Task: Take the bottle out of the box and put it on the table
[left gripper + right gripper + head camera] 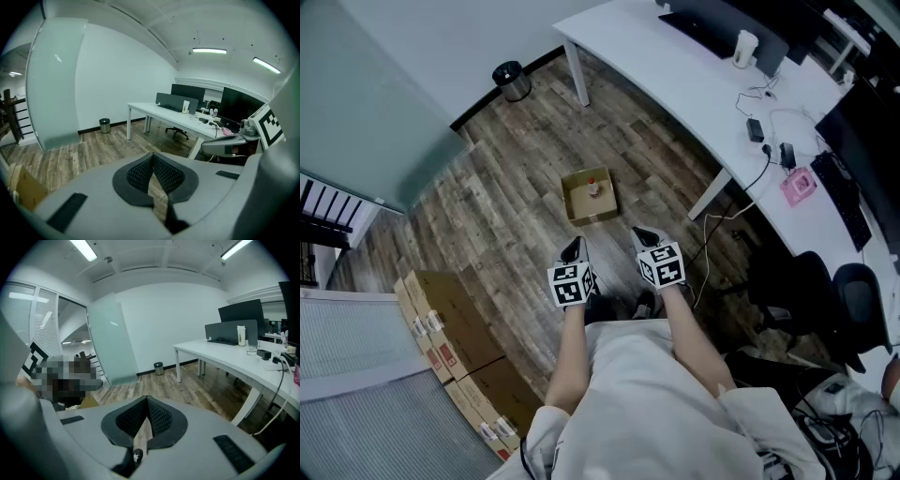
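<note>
An open cardboard box (592, 219) stands on the wooden floor in front of the person, and a small bottle (593, 187) with a red cap stands upright inside it. The white table (694, 84) runs along the right, past the box. My left gripper (573, 249) and right gripper (643, 236) hover side by side close to the body, short of the box and pointing down toward it. Both are shut with nothing between the jaws. The left gripper view shows its tips (153, 155) meeting, and the right gripper view shows the same (147, 399).
A black bin (512, 81) stands by the far wall. Stacked cartons (455, 347) line the left side. Dark office chairs (825, 300) sit at the right. On the table lie cables, a pink object (799, 186), a white cup (745, 49) and monitors.
</note>
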A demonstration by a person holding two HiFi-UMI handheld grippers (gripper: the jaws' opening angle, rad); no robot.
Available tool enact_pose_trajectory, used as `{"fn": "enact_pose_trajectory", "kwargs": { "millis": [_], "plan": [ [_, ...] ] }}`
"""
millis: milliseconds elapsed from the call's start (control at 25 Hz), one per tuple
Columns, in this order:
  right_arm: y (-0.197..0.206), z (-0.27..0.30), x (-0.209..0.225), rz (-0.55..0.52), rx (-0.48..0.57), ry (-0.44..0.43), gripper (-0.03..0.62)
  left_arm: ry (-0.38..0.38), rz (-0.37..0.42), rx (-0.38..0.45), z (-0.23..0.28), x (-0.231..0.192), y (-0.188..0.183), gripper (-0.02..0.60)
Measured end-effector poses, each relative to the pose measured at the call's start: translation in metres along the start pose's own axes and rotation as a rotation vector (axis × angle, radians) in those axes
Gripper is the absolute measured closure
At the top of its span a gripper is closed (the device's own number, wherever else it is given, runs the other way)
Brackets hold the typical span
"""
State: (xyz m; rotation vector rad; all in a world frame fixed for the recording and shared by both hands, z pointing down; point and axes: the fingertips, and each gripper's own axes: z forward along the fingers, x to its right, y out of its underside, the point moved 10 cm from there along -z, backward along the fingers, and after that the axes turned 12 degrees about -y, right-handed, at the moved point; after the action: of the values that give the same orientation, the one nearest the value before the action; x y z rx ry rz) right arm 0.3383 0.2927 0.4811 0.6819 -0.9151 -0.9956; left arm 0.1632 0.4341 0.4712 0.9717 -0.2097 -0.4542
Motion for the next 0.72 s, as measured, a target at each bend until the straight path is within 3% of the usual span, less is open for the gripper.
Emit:
{"fn": "enact_pose_trajectory", "kwargs": {
  "millis": [320, 560, 720],
  "plan": [
    [0.004, 0.001, 0.005, 0.001, 0.001, 0.002, 0.554, 0.039, 0.015, 0.015, 0.001, 0.006, -0.001, 0.569],
    [0.002, -0.002, 0.008, -0.019, 0.022, -0.043, 0.554, -0.007, -0.011, 0.029, 0.002, 0.008, -0.003, 0.569],
    [-0.003, 0.007, 0.015, -0.002, 0.028, -0.049, 0.554, 0.019, 0.004, 0.043, 0.006, 0.007, -0.007, 0.569]
  ]
}}
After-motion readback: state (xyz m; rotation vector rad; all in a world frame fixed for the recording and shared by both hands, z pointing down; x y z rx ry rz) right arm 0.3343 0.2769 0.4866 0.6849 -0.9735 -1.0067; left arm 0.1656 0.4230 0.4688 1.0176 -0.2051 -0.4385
